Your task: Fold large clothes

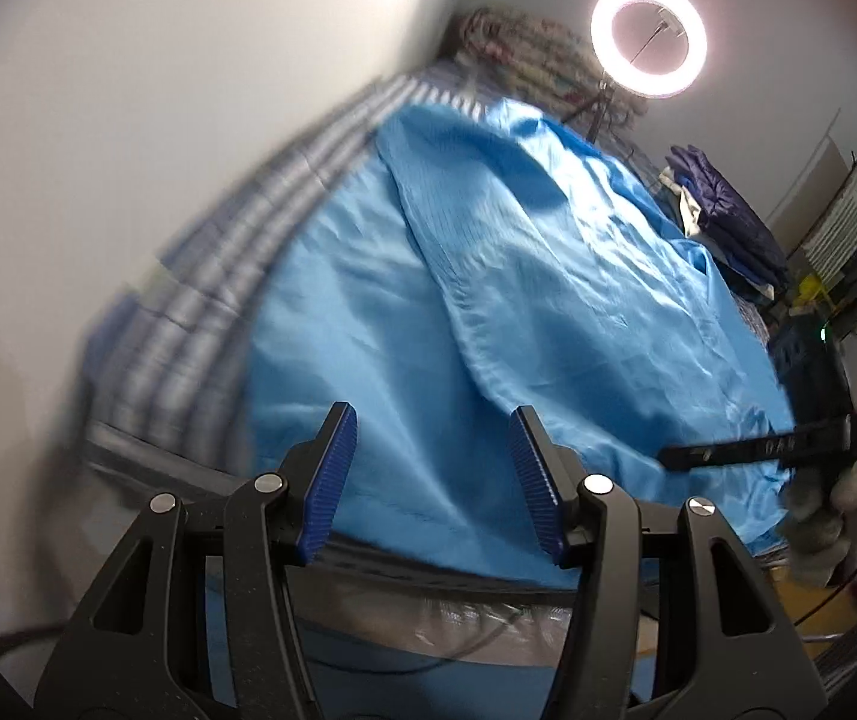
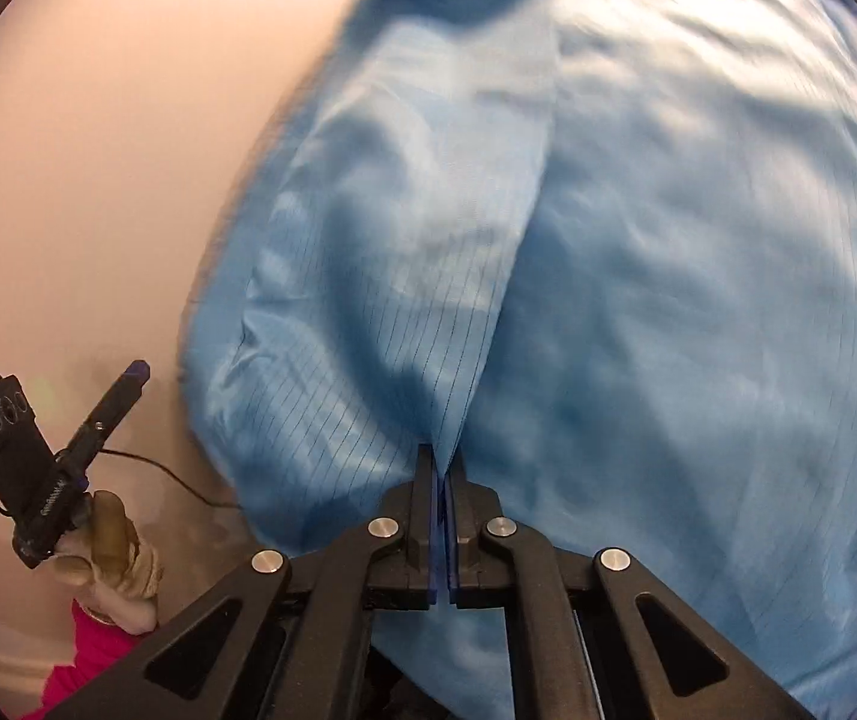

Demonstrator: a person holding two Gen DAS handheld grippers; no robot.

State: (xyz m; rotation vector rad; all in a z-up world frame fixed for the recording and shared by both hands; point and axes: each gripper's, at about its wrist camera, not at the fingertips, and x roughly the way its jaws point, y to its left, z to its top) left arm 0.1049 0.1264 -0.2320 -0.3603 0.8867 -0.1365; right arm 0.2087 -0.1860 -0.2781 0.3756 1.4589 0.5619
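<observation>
My right tongs point(image 2: 442, 468) pinch a fold of the shiny light-blue pinstriped garment point(image 2: 638, 300). My left tongs point(image 1: 431, 480) gape empty above its near hem on the bed.

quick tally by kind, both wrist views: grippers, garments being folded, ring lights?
Grippers: 2, left gripper open, right gripper shut on the fabric
Blue garment: 1
Ring light: 1
Total: 4

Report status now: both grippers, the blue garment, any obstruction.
Right gripper shut on the light blue pinstriped garment, pinching a fold. Left gripper open, empty, above the garment's near hem. Nothing in the way.
</observation>
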